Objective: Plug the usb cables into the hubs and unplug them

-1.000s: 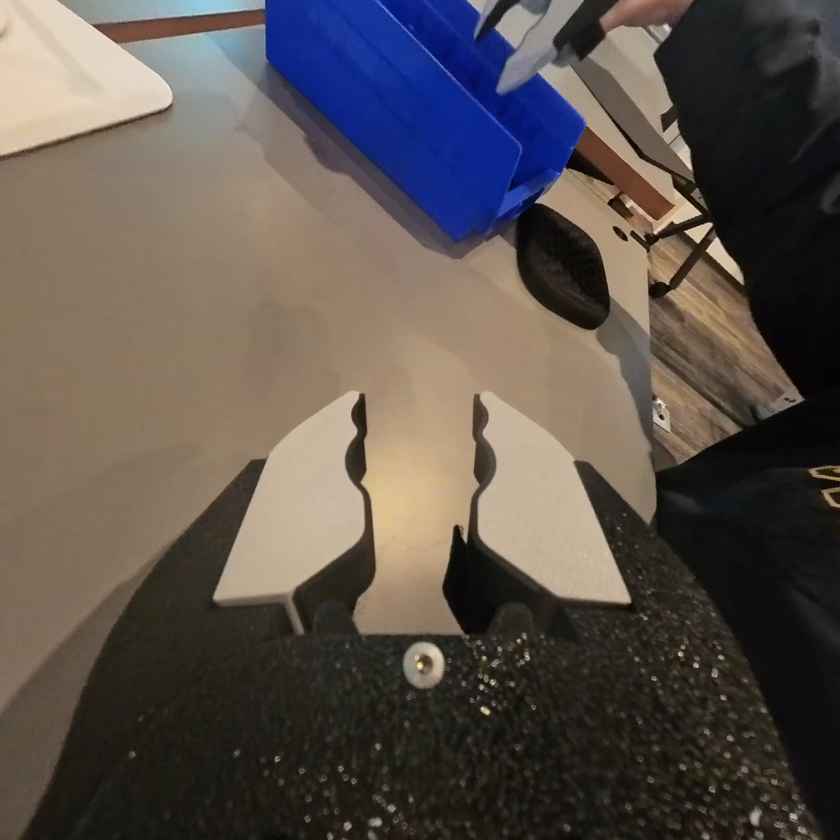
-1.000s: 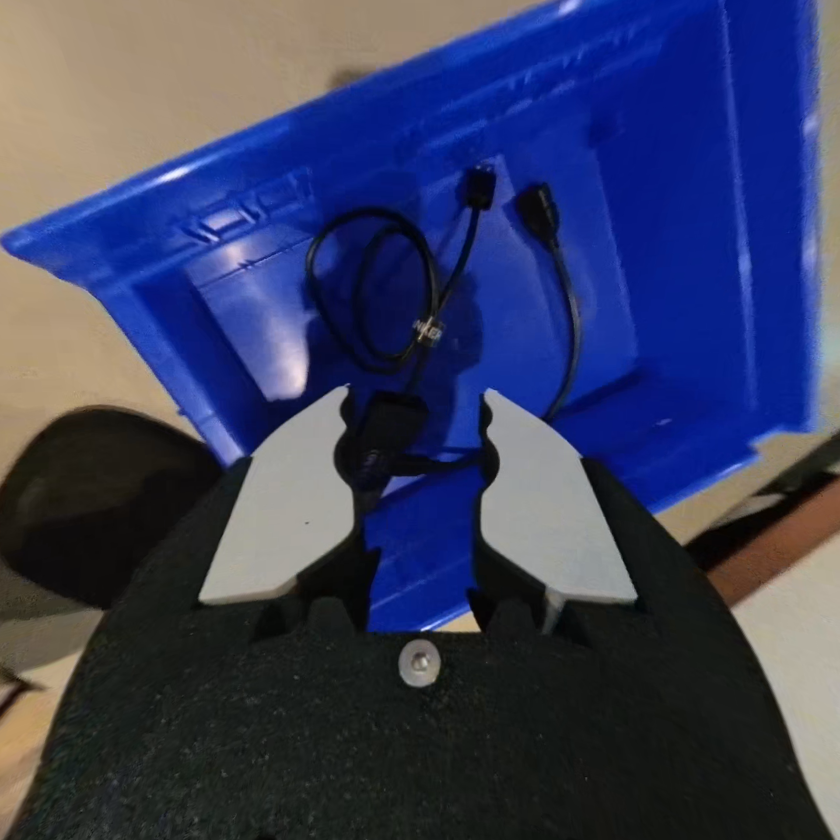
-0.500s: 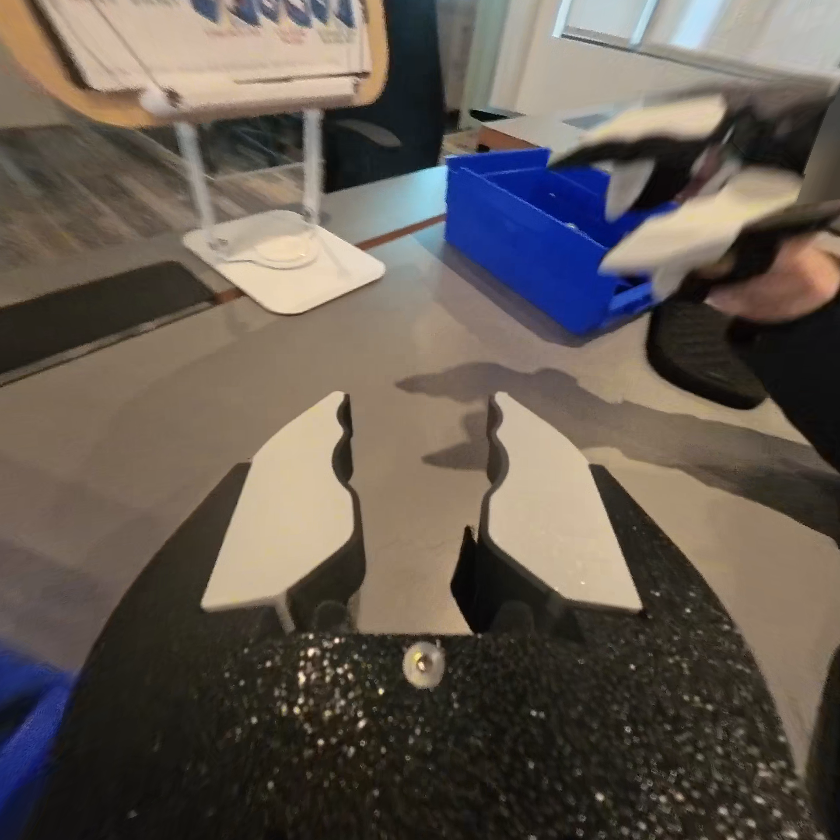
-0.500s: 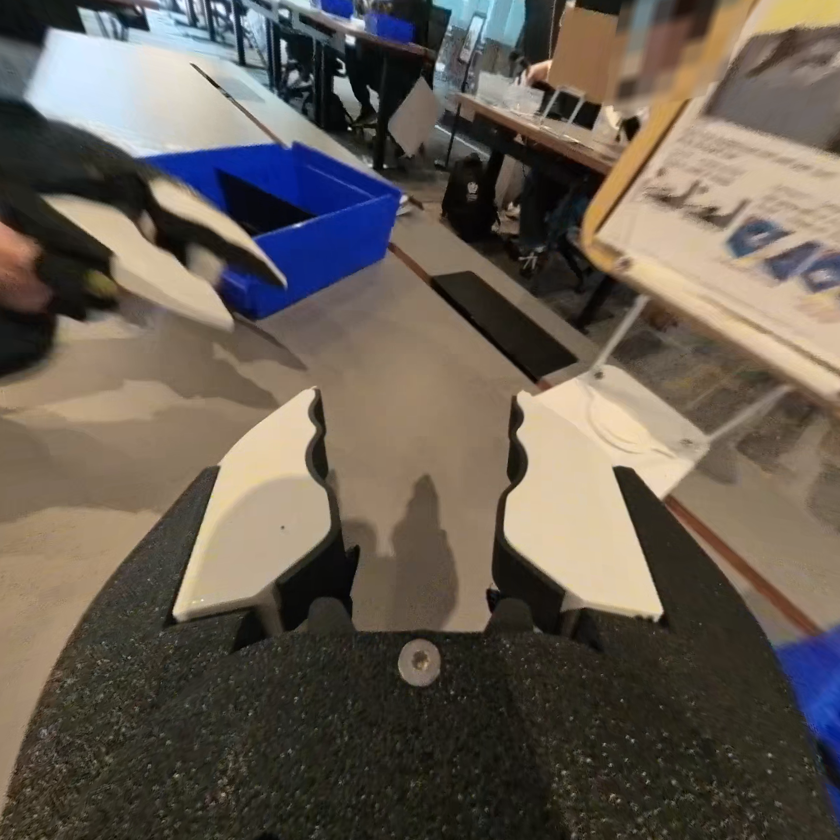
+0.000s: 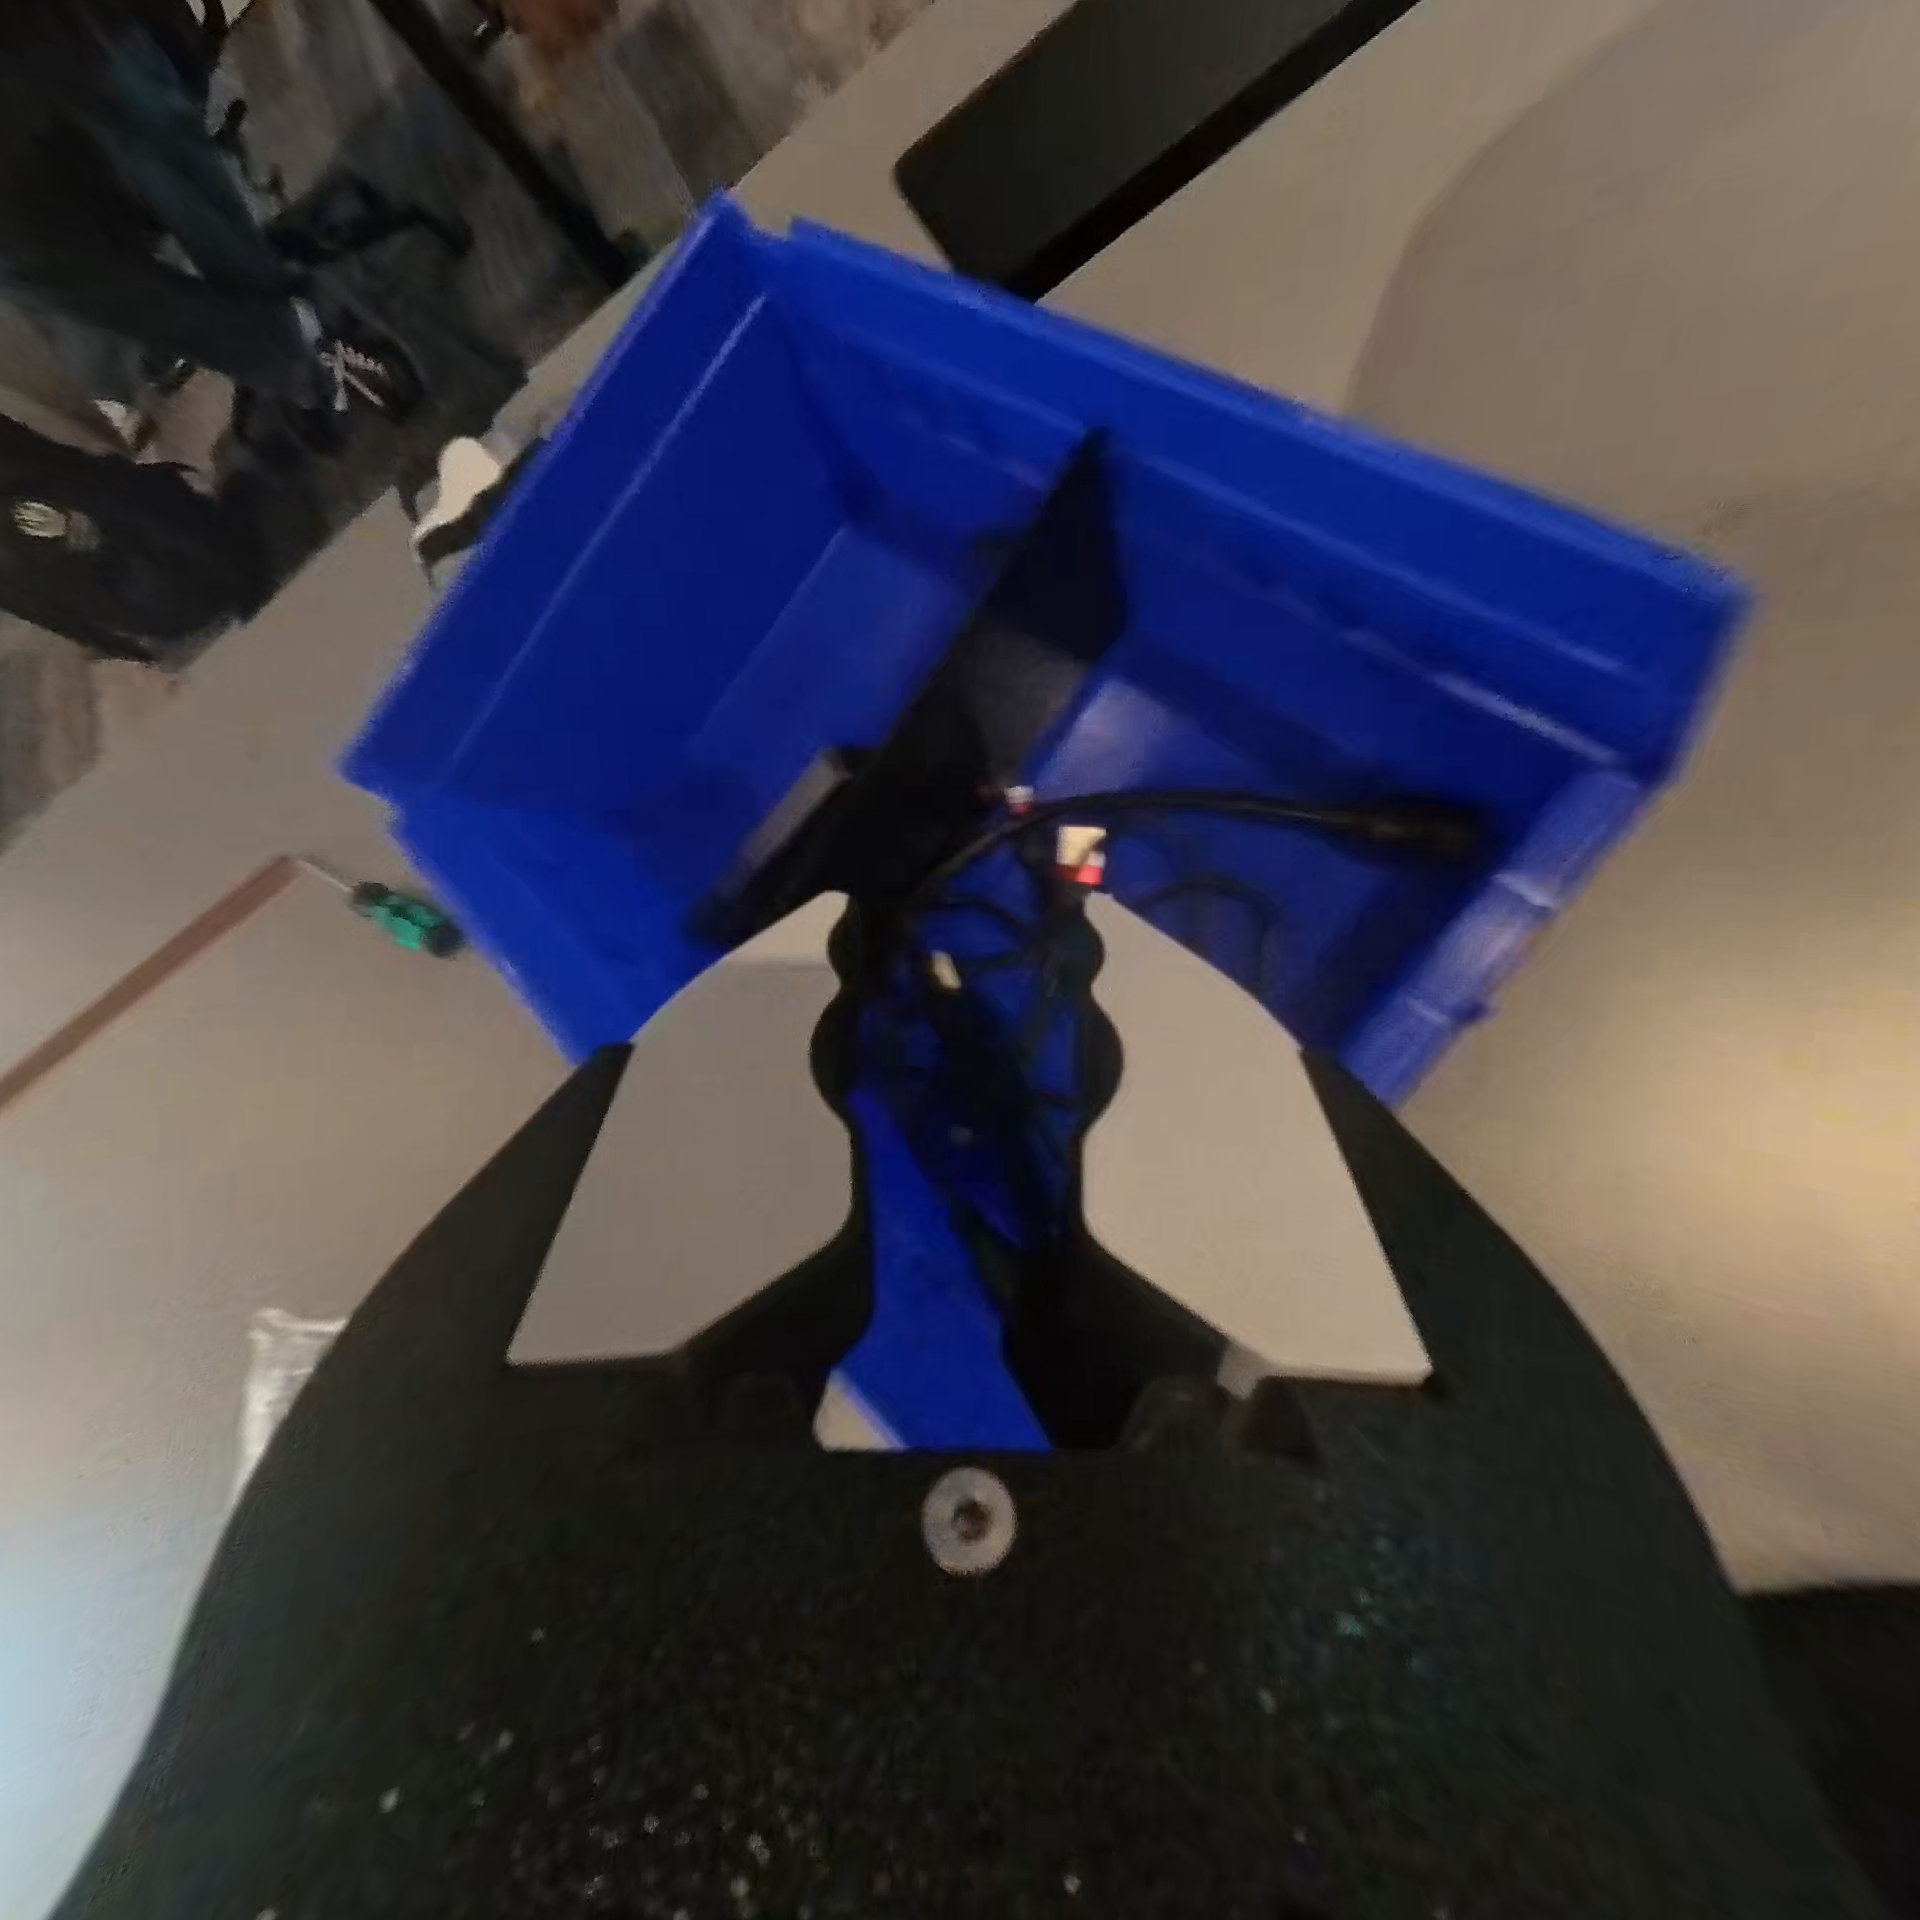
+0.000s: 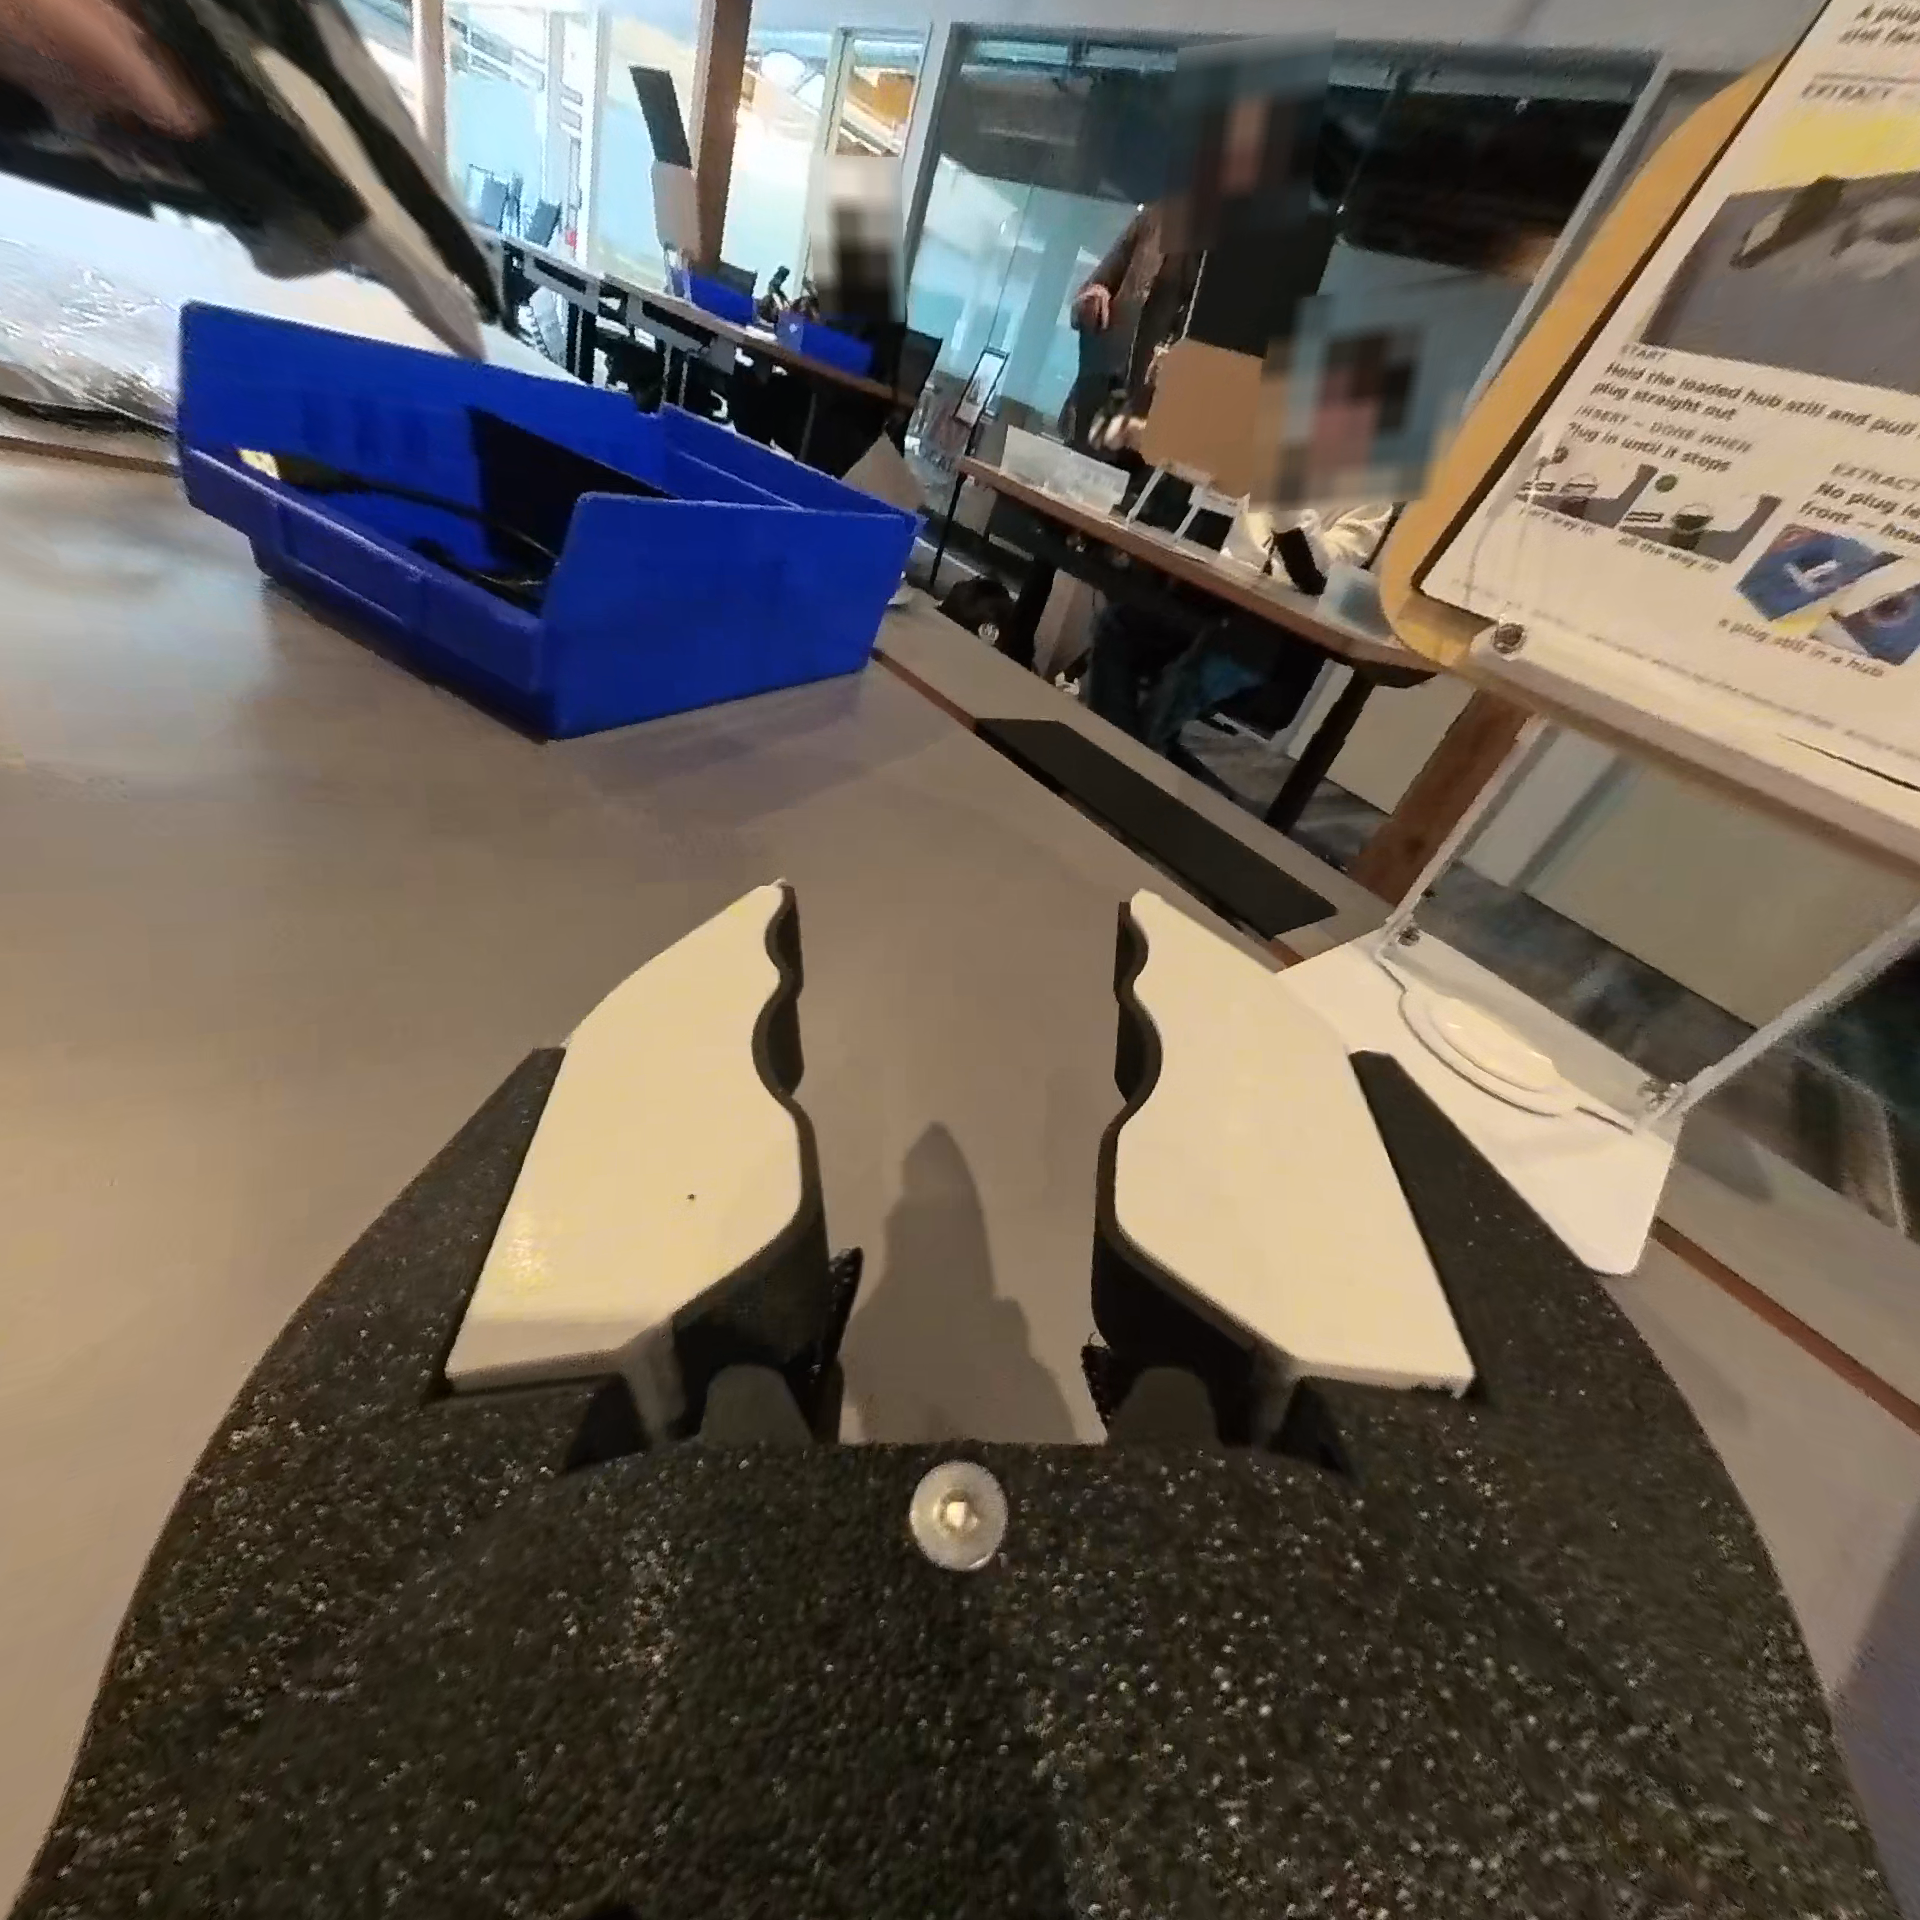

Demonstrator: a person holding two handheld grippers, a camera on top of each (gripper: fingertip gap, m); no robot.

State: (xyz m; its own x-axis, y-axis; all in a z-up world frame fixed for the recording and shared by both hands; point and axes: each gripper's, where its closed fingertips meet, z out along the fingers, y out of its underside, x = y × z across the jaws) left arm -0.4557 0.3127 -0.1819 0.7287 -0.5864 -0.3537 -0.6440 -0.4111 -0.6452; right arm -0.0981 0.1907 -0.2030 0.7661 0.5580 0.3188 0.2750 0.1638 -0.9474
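In the left wrist view my left gripper (image 5: 961, 935) hangs over a blue bin (image 5: 623, 623) with a black divider (image 5: 1049, 561) and looks down into it. Its jaws are apart and hold nothing. Black USB cables (image 5: 1247, 805) and a red-and-white plug (image 5: 1081, 852) lie on the bin floor below, and a dark flat hub (image 5: 790, 842) lies left of the divider. The view is blurred. My right gripper (image 6: 956, 935) is open and empty, low over the grey table (image 6: 312, 883). The right wrist view also shows the bin (image 6: 727, 582) and my left gripper (image 6: 395, 239) above it.
A green-handled screwdriver (image 5: 405, 914) lies on the table beside the bin. A sign on a clear stand with a white base (image 6: 1507, 1091) stands to the right. A black strip (image 6: 1153, 831) is set into the table's far edge. People sit at desks beyond.
My left gripper swung from over the bare table to above the bin and its jaws narrowed. My right gripper left another blue bin with nothing in it, dropped low over the table, and its jaws narrowed slightly.
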